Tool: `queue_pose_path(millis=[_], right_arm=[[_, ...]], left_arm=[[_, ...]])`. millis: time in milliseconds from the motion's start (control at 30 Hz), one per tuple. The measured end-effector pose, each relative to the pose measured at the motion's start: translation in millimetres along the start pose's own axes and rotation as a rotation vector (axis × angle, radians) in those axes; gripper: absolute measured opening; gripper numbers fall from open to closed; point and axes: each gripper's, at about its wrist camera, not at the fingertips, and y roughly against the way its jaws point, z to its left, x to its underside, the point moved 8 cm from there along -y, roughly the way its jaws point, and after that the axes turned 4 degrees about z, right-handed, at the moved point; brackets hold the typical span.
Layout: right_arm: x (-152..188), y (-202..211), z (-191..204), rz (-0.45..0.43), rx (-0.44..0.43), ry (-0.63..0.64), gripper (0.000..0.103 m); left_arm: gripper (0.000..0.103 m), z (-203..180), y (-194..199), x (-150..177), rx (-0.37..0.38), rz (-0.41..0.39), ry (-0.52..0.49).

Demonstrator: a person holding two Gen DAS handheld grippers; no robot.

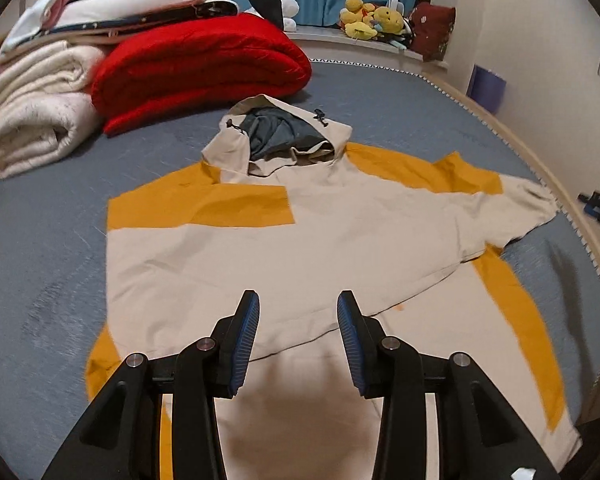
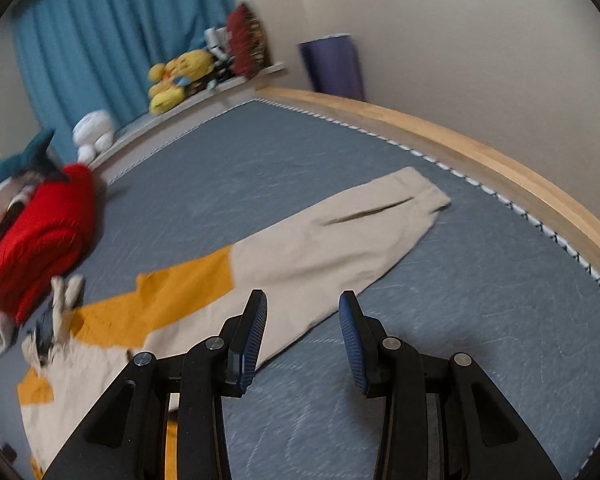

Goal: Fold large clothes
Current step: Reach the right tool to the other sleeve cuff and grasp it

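Both grippers are hanging over the bed with jaws spread and nothing between them: the left gripper [image 1: 298, 304] above the body of the hooded jacket [image 1: 300, 240], the right gripper [image 2: 303, 304] above the outstretched sleeve [image 2: 340, 232]. This cream and yellow jacket is lying flat on the grey mattress [image 1: 40, 260], with one sleeve already folded across the front. It is looking light, soft and a little slippery, so I am judging the cuff [image 2: 424, 192] to be the best place for taking hold.
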Motion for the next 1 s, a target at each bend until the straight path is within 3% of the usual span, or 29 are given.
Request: queue_pose_path(millis=[333, 600, 1000], right_arm=[[-9, -40, -28, -0.003, -0.011, -0.119, 0.039], [-6, -89, -40, 0.045, -0.007, -0.108, 0.039], [3, -176, -99, 0.163, -0.076, -0.425, 0.039]], left_arm=[[0.037, -3, -7, 1, -0.034, 0.006, -0.041], [0.037, 5, -19, 1, -0.055, 0.021, -0.047], [0.037, 11, -28, 1, -0.056, 0.030, -0.034]])
